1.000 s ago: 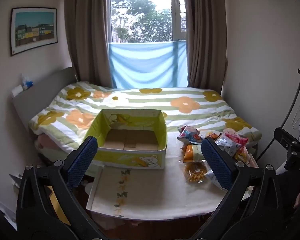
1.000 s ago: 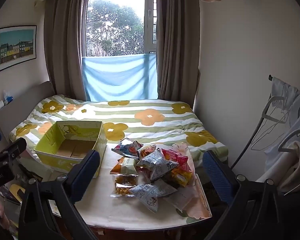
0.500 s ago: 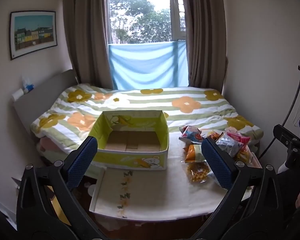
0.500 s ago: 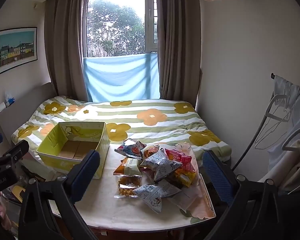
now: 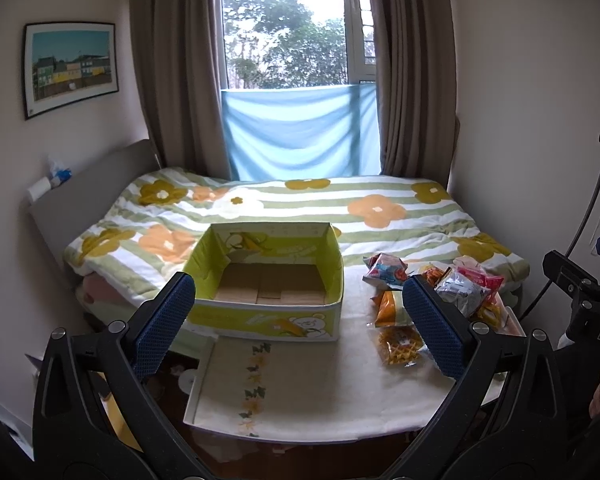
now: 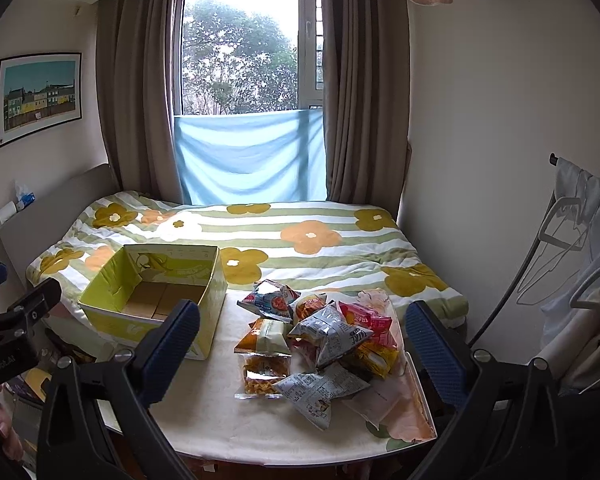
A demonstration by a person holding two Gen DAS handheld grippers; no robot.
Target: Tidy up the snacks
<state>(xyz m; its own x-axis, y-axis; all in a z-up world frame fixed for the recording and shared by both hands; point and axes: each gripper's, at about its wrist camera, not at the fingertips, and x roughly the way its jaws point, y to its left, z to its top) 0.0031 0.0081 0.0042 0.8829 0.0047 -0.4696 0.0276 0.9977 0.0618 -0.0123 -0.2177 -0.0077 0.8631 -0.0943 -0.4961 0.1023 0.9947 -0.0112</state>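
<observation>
A pile of snack bags [image 6: 324,336] lies on the right half of a small table [image 6: 204,412]; it also shows in the left wrist view [image 5: 428,300]. An empty yellow-green cardboard box [image 5: 268,280] stands open on the table's left side, also seen in the right wrist view [image 6: 156,292]. My left gripper [image 5: 296,320] is open and empty, held above the table's near edge in front of the box. My right gripper [image 6: 300,344] is open and empty, held short of the snack pile.
A bed with a flowered, striped quilt [image 5: 300,208] lies right behind the table. A grey headboard [image 5: 84,200] is at the left. A rack with hangers and clothes [image 6: 580,264] stands at the right. Curtains and a window are at the back.
Both grippers have drifted slightly forward and up; the table and box look a little nearer. Nothing on the table has moved.
</observation>
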